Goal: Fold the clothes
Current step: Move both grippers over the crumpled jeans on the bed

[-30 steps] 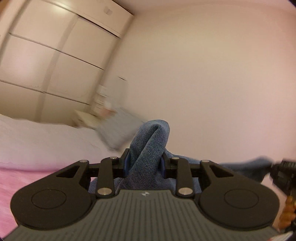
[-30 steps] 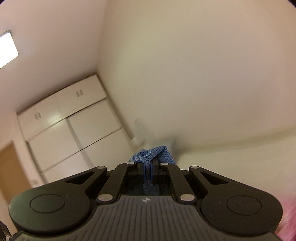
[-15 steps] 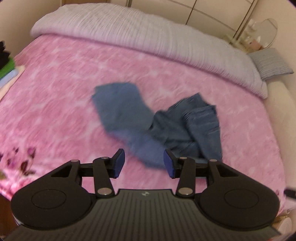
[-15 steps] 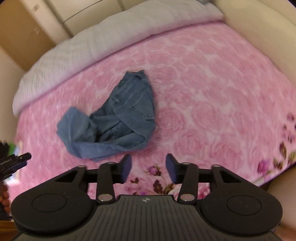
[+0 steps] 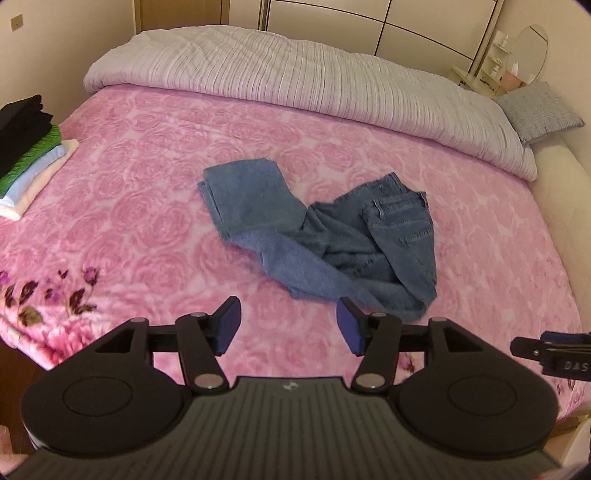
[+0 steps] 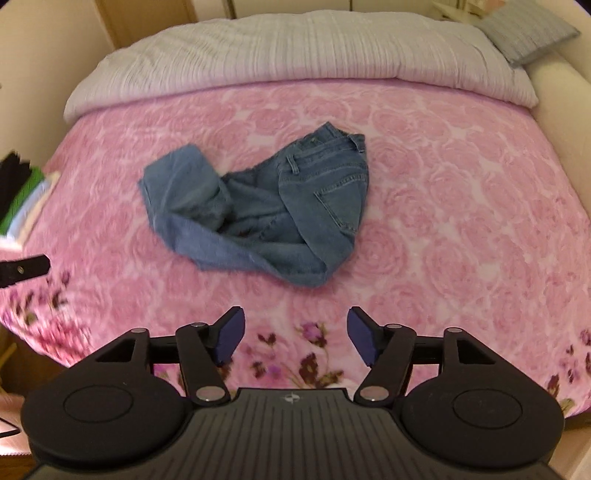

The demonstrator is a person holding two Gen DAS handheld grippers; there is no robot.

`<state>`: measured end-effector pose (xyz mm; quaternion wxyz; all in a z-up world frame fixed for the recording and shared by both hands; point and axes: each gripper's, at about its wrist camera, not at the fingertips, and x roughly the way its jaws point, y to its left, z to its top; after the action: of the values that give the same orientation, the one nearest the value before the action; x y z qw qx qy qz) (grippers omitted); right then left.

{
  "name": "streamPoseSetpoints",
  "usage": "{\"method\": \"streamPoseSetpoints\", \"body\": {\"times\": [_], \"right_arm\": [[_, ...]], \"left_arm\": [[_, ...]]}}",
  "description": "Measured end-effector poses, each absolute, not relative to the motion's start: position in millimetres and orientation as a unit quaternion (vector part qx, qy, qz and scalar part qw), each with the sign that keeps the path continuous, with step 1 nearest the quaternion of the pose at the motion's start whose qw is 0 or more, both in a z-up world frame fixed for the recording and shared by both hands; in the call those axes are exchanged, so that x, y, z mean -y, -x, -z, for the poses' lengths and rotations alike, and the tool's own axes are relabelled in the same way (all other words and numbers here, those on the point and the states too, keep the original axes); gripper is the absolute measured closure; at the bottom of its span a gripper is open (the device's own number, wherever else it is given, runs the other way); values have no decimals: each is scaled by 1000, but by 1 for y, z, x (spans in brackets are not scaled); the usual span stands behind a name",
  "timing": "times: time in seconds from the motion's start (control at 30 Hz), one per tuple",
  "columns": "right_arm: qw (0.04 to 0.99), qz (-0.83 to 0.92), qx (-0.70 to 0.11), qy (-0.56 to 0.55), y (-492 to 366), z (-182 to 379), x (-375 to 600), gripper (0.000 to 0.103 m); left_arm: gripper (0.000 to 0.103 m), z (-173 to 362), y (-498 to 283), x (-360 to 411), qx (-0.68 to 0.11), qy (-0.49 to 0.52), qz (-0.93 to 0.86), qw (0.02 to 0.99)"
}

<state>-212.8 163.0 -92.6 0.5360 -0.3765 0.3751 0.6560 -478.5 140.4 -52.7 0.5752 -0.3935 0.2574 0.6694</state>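
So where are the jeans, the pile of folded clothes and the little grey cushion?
jeans [image 5: 402, 225], left wrist view, on the back pocket area.
pile of folded clothes [image 5: 26, 147], left wrist view, on the green layer.
grey cushion [image 5: 539, 110], left wrist view, on its middle.

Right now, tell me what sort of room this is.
Most likely a home bedroom. A wide bed with a pink rose-patterned blanket and a rolled grey duvet fills the view, wardrobe doors stand behind it, and a small dressing table with an oval mirror sits in the corner.
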Motion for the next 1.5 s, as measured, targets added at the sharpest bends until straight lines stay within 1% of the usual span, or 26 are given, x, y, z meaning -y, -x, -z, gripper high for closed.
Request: {"method": "streamPoseSetpoints", "body": {"times": [0.23,0.43,0.67,0.87,1.1,1.27,1.5], "right_arm": [[523,-651,-370,408,199,115,-118,34],[516,-665,-358,405,192,108,-98,32],[520,-675,-343,395,191,98,-89,30],[528,-676,-335,390,195,95,-96,30],[537,-666,-339,391,203,101,-127,29],[549,-653,-350,388,212,109,-167,29],[573,-615,-365,400,223,144,-226,29]], "left_arm": [[49,60,443,-91,-272,403,-680,549],[43,47,424,-63,-271,389,-690,547],[41,37,418,-51,-260,377,-695,554],[40,44,429,-55,-257,389,-695,548],[40,56,454,-88,-256,402,-688,547],[40,66,479,-132,-255,413,-677,553],[40,92,534,-202,-260,438,-662,551]]}}
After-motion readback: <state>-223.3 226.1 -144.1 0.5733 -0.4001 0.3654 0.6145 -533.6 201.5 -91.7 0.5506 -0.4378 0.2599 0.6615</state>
